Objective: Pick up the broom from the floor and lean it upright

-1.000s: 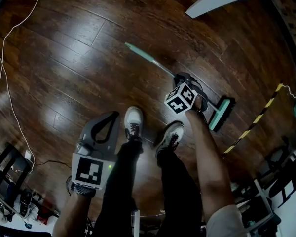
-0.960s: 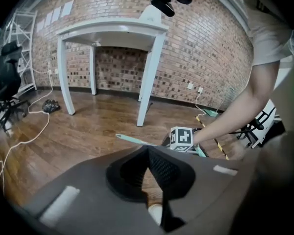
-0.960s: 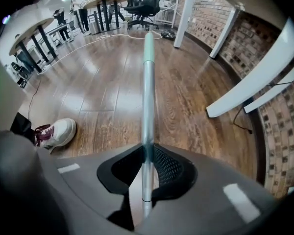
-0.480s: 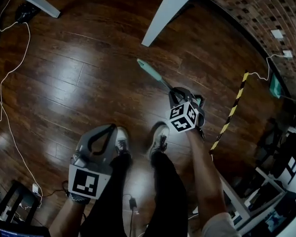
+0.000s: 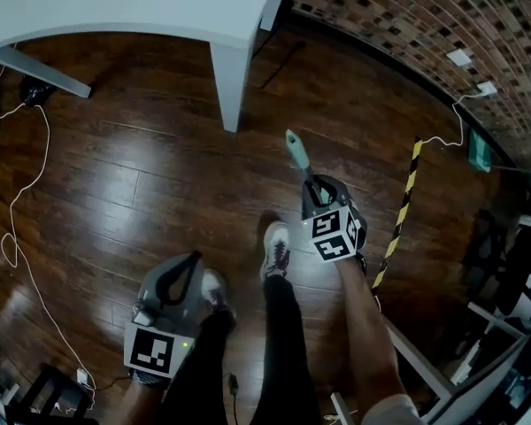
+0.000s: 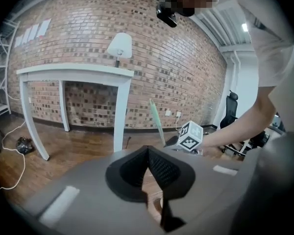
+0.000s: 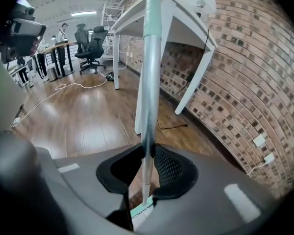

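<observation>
Two grippers, one broom: the handle is up near vertical in the right one, not yet leaned.

Head view: the right gripper (image 5: 317, 184), centre right, pinches the broom (image 5: 296, 156) on its handle. The teal tip points at the brick wall (image 5: 407, 25), just right of the table leg (image 5: 230, 87). The left gripper (image 5: 193, 259), lower left, has its jaws pressed together on nothing. Bare floor (image 5: 133, 166) lies open at centre left; a striped strip (image 5: 403, 211) at right and a cable (image 5: 22, 193) at the left edge bound it. Left gripper view: the broom stands tilted right of the leg, with the wall behind. Right gripper view: the handle runs up mid-frame and the bristles show at the bottom. Best, I judge, to keep the pinch firm, plant the head, then tip the handle onto the wall, clear of the tabletop edge.
</observation>
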